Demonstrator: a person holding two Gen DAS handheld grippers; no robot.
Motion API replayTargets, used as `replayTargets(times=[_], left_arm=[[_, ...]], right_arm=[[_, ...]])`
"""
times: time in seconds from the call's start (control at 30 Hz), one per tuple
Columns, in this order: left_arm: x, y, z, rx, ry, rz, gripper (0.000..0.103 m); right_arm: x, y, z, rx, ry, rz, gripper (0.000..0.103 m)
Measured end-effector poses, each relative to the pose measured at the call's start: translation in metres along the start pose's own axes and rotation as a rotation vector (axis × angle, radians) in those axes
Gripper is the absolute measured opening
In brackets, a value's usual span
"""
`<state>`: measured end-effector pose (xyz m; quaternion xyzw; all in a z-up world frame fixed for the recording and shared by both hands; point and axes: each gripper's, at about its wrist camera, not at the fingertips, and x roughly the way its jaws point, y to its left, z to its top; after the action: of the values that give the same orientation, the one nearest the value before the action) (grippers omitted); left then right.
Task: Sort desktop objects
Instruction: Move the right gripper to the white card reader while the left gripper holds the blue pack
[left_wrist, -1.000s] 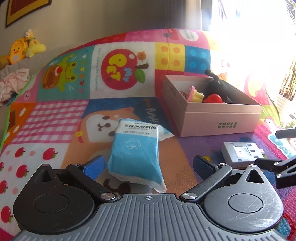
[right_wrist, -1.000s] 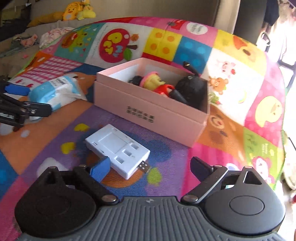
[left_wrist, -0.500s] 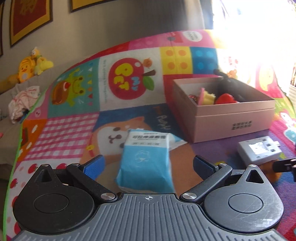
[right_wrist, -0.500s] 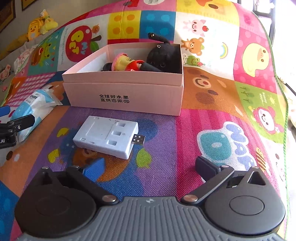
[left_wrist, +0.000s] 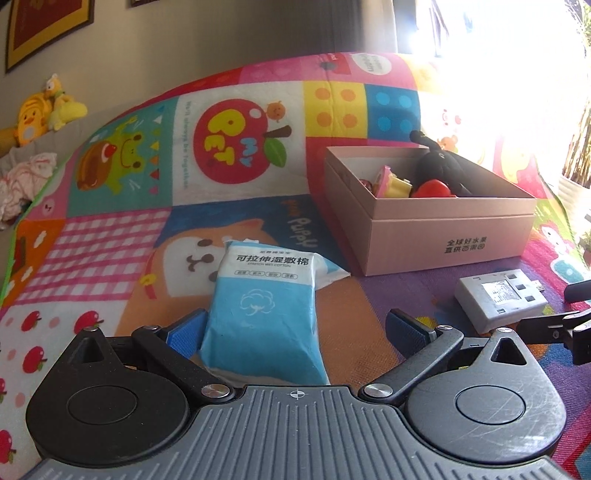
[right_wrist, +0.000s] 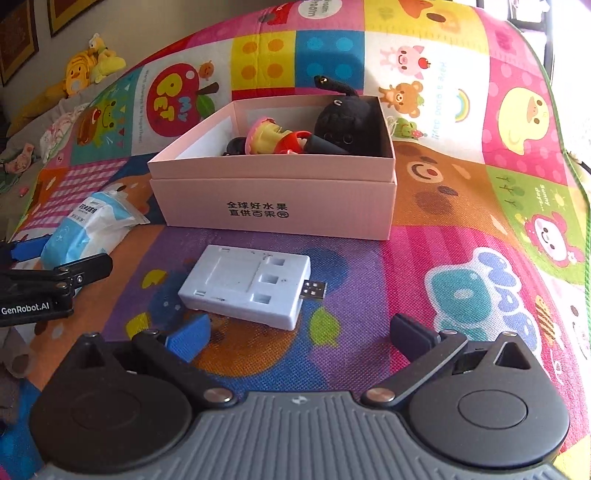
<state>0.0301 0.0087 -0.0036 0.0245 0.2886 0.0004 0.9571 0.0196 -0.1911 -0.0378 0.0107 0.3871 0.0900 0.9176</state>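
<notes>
A blue and white pack of wet cotton wipes (left_wrist: 264, 310) lies on the play mat, its near end between the fingers of my open left gripper (left_wrist: 297, 330); it also shows in the right wrist view (right_wrist: 86, 230). A white USB hub (right_wrist: 245, 290) lies flat just ahead of my open right gripper (right_wrist: 299, 334), and shows in the left wrist view (left_wrist: 498, 297). An open pink box (right_wrist: 273, 206) behind both holds a black plush toy (right_wrist: 347, 123), a yellow doll (right_wrist: 267, 136) and a red item. The box shows in the left wrist view too (left_wrist: 448, 240).
A colourful cartoon play mat (right_wrist: 480, 258) covers the surface. Yellow plush toys (left_wrist: 37, 114) and crumpled cloth (left_wrist: 22, 181) lie at the far left edge. Bright window glare fills the left wrist view's upper right. The left gripper's arm (right_wrist: 44, 284) sits left of the hub.
The left gripper has come lower and closer over the wipes pack. The right gripper has swung to face the box front and closed in on the USB hub. Both stay open.
</notes>
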Motion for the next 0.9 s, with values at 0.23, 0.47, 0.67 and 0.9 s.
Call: replayTargets(times=[0.23, 0.47, 0.67, 0.9], left_arm=[[0.002, 0.011, -0.001, -0.060, 0.017, -0.001, 0.103], [0.003, 0.010, -0.002, -0.056, 0.027, 0.007, 0.103], [0.003, 0.010, -0.003, -0.054, 0.026, 0.007, 0.103], [0.002, 0.010, -0.003, -0.057, 0.022, 0.003, 0.103]], right_arm=[[0.007, 0.005, 0.008, -0.114, -0.023, -0.153, 0.103], [-0.013, -0.020, 0.029, -0.037, -0.051, -0.161, 0.103], [0.002, -0.005, 0.043, 0.137, 0.053, -0.012, 0.103], [0.041, 0.029, 0.045, 0.133, 0.092, -0.114, 0.094]])
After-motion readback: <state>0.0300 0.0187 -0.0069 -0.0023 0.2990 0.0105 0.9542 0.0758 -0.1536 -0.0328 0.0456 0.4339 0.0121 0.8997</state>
